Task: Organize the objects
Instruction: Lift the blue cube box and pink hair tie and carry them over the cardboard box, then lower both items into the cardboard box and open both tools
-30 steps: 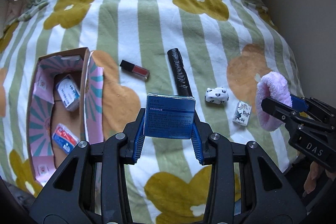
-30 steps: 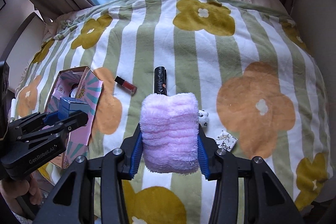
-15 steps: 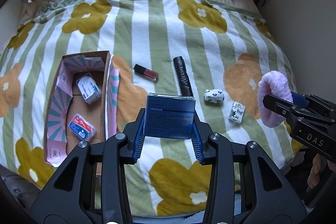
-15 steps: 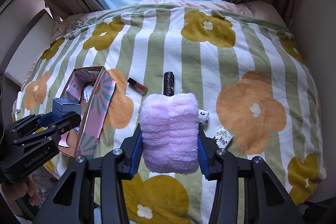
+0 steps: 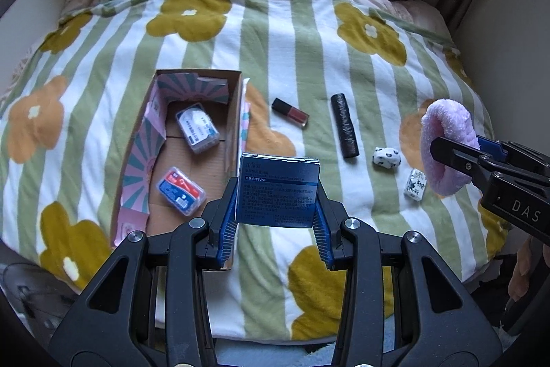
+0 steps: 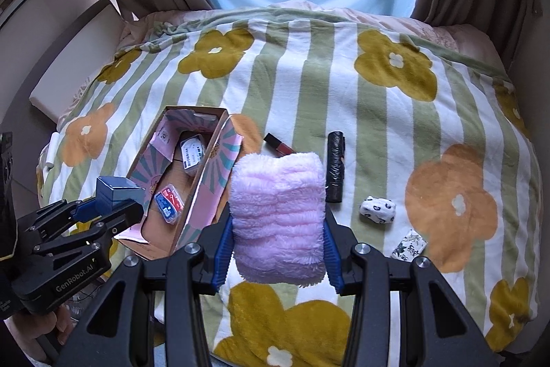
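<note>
Left gripper (image 5: 276,212) stays clamped on the blue carton (image 5: 278,190); right gripper (image 6: 277,239) stays clamped on the pink plush headband (image 6: 277,215). Both have pulled back from the floral blanket (image 5: 309,50) since the earlier frames. The cardboard box (image 5: 231,112) now lies nearer the left gripper's centreline.

The right claw (image 6: 277,238) is clamped on a fluffy pink cloth (image 6: 278,215), held above the flowered, striped blanket (image 6: 378,112) on the bed. Off to the left, the left claw (image 6: 113,212) grips a blue box (image 6: 115,193) beside the open cardboard box (image 6: 209,167), which holds two small plastic cases. Out on the blanket lie a red lip gloss (image 6: 276,143), a black roll (image 6: 335,165), a spotted white toy (image 6: 377,209) and a small patterned packet (image 6: 409,245).
</note>
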Motion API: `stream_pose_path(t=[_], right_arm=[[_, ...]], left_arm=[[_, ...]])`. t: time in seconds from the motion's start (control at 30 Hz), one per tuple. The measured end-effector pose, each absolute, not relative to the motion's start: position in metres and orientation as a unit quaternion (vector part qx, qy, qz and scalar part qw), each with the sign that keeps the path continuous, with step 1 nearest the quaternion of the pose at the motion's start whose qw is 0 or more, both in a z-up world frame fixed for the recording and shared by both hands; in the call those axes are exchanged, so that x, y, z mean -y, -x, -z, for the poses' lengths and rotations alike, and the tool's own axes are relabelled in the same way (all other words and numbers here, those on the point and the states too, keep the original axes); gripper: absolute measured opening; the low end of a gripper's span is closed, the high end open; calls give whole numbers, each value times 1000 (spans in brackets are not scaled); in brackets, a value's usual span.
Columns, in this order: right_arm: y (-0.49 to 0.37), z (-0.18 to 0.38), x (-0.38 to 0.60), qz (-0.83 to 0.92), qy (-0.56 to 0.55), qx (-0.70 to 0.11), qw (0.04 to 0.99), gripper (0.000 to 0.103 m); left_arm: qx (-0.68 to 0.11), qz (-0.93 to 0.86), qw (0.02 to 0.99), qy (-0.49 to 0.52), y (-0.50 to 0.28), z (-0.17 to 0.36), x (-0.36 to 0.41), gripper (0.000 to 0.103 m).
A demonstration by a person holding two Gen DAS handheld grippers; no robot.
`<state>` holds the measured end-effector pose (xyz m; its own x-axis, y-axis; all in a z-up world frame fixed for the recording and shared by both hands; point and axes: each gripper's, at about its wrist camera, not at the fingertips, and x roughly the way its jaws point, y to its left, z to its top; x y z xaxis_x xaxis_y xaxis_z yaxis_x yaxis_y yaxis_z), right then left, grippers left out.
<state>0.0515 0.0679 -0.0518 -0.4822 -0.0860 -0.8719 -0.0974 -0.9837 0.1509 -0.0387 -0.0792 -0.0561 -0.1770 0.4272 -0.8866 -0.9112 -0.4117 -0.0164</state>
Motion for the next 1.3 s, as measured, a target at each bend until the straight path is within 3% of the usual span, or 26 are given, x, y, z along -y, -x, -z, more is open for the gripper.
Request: stream_pose_path(t=[0.3, 0.6, 0.87, 1.3], right_arm=[[-4, 65, -2, -848, 525, -65, -34, 42], [56, 100, 58, -832, 550, -37, -62, 42], [114, 150, 109, -812, 574, 18, -99, 42], [164, 243, 153, -754, 606, 89, -239, 42]], left_arm=[[-265, -724, 434, 466, 109, 72, 113, 35], [-284, -702, 414, 505, 163, 124, 136, 35], [-336, -670, 432, 503, 182, 171, 126, 35], [-451, -582, 518, 435, 160, 233, 103, 35]])
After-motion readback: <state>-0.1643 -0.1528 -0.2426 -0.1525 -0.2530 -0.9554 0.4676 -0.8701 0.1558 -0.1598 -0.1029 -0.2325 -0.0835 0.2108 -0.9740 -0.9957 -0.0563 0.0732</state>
